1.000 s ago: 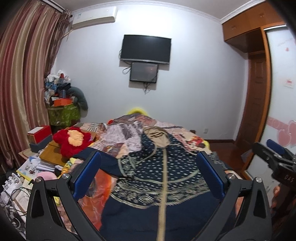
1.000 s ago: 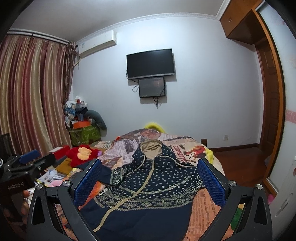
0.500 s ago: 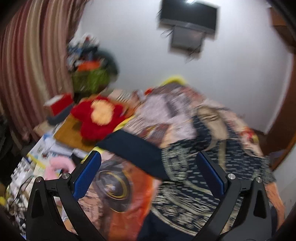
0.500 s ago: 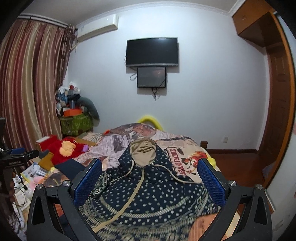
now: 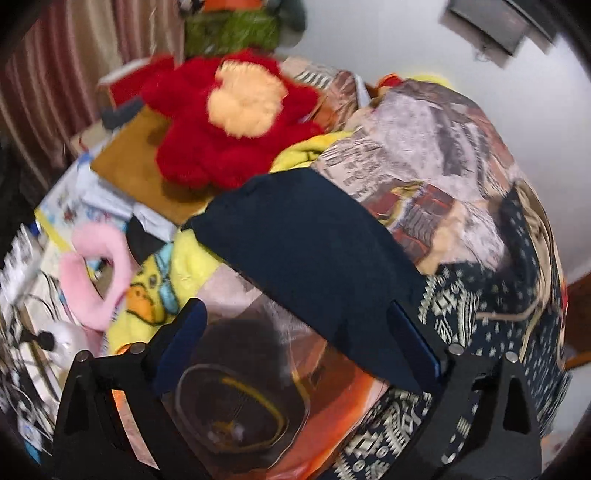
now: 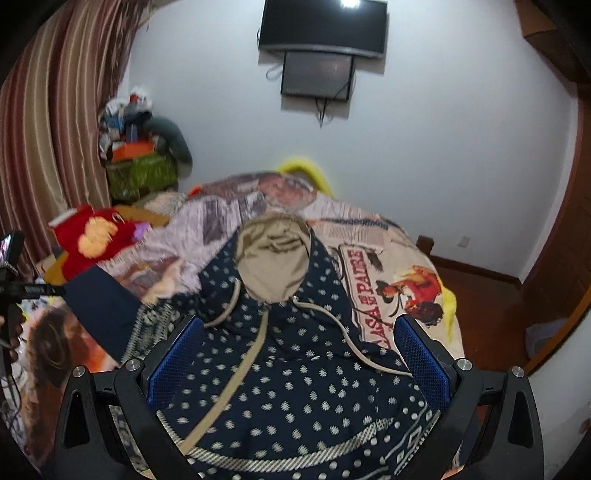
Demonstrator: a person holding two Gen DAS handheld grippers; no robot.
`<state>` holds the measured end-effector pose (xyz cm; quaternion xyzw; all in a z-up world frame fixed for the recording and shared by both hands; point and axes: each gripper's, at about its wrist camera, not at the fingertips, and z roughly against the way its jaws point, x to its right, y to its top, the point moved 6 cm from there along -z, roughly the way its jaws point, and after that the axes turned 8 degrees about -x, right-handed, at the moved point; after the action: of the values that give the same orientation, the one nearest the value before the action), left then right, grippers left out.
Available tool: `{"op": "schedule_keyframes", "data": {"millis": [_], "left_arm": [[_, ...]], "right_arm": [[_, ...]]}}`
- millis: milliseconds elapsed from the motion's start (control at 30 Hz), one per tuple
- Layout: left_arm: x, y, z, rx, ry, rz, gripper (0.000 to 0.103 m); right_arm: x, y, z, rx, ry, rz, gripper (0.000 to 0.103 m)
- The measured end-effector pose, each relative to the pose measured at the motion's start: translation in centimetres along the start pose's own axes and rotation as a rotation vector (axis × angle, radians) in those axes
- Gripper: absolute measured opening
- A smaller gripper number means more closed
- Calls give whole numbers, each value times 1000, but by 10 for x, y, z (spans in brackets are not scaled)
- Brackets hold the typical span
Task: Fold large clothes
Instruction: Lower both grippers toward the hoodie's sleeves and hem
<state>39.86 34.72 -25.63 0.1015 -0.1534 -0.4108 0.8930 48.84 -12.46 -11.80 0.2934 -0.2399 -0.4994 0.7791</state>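
Observation:
A navy hooded jacket point(image 6: 295, 362) with white dots, a tan hood point(image 6: 275, 254) and tan drawstrings lies face up on the bed. Its plain navy sleeve point(image 5: 314, 258) stretches out to the left over the printed bedspread. My left gripper point(image 5: 299, 336) is open and hovers just above that sleeve, near its patterned cuff band point(image 5: 450, 314). My right gripper point(image 6: 299, 347) is open above the jacket's chest, below the hood. The left gripper's body point(image 6: 22, 291) shows at the left edge of the right wrist view. Neither gripper holds any cloth.
A red plush flower point(image 5: 229, 114) and a pink ring point(image 5: 92, 273) lie in clutter left of the bed. A yellow duck towel point(image 5: 159, 291) hangs at the bed edge. Striped curtains point(image 6: 55, 129), a wall TV point(image 6: 323, 27) and a wooden door frame point(image 6: 569, 258) surround the bed.
My left gripper has swung down and left, from facing the room to hovering close over the sleeve. My right gripper has moved forward and tipped down over the jacket's chest.

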Motion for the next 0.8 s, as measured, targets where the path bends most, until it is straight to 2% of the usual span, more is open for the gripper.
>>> {"op": "schedule_keyframes", "data": {"millis": [133, 233, 300, 333, 367, 400, 500, 533, 567, 700, 800], "left_arm": [[-5, 12, -16, -34, -62, 72, 93], [-9, 18, -29, -63, -94, 133, 79], [-14, 23, -33, -56, -94, 169, 66], [-15, 25, -33, -49, -89, 177, 63], [-16, 27, -34, -43, -83, 179, 55], [-18, 30, -34, -38, -69, 181, 41], [-21, 37, -35, -28, -51, 178, 15], [-23, 39, -34, -22, -39, 174, 9], [-22, 41, -32, -12, -28, 165, 6], [-5, 46, -13, 41, 8, 85, 3], [26, 46, 12, 83, -10, 0, 3]], "right_arm": [[1, -3, -39, -68, 13, 18, 103], [0, -8, -63, -113, 29, 29, 102], [0, -13, -74, -136, 46, 29, 102], [-1, -15, -79, -149, 55, 27, 101], [-1, -17, -83, -161, 62, 26, 99], [-2, -20, -86, -169, 65, 29, 95], [-4, -27, -93, -192, 78, 43, 92], [-4, -29, -93, -196, 80, 47, 92], [-3, -31, -93, -199, 82, 50, 92], [1, -39, -89, -210, 89, 54, 91], [8, -42, -81, -210, 91, 39, 91]]}}
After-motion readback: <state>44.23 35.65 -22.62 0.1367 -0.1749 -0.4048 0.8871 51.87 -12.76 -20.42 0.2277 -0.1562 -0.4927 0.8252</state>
